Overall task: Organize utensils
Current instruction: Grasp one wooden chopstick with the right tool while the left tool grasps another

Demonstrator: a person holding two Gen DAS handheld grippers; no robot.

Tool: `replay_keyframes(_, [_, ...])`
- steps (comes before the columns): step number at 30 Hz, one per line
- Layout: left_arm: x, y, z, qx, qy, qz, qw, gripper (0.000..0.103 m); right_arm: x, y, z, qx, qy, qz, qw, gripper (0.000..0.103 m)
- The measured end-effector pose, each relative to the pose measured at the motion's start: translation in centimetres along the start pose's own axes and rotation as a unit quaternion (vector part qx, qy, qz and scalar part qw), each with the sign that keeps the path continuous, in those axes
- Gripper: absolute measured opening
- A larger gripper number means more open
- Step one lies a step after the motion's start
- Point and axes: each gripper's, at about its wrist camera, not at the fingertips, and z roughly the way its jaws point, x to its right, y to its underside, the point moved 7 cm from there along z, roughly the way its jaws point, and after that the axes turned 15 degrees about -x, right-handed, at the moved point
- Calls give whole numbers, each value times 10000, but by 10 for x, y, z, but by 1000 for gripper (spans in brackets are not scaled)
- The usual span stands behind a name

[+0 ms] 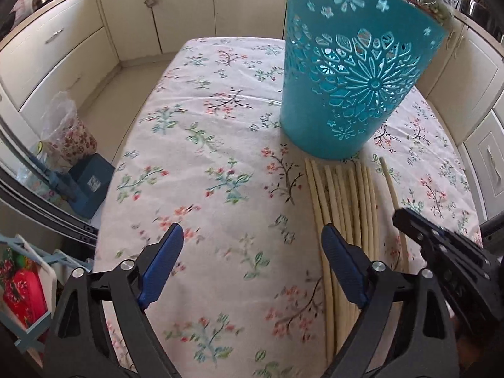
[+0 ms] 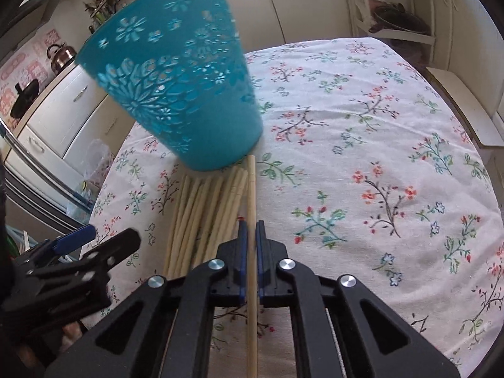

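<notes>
While the right gripper [image 2: 251, 236] points down at the worktop [image 2: 362, 145], its blue-padded fingers [image 2: 242, 245] are clenched on one wooden chopstick [image 2: 251, 195]. That stick runs straight between the pads, its far end reaching toward the base of the teal basket [image 2: 176, 94], its near end passing back under the gripper body. Just left of it lies the bundle of chopsticks [image 2: 201, 214], flat on the floral tablecloth, fanned slightly, far tips touching or nearly touching the basket's foot; can't tell which.

Left gripper [image 1: 252, 252] is released, fingers [image 1: 338, 258] spread wide, nothing between them but cloth. In the left wrist view the bundle [image 1: 343, 195] sits under and just beyond its right finger, not inside the gap. The single stick [image 1: 392, 189] lies right of the bundle, slightly apart, leading to the right gripper's black tip [image 1: 419, 230] at the frame's right side.

Basket [image 1: 356, 72] stands upright on the worktop, beyond the sticks, perforated flower pattern. Kitchen cabinets [image 1: 132, 15] surround the worktop.
</notes>
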Motion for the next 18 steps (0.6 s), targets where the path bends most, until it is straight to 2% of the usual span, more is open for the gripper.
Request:
replay_keyframes(5, [11,-14,18,-99,-238,76,9996,80,4,1,3,-67,-86,92,9999,6])
replay_keyframes(15, [22,-21,27,-150,-387,159,9990,79,10,2,5,-112,-214,110,9996,6])
replay_keyframes(17, [24,-22,27,-150,-382,172,9990,76,11,1,5,-119,-197,92,9997,6])
replay_keyframes(18, [25,-24,27,-154,-360,191,9991,71,11,0,5,-122,-172,70,9998,6])
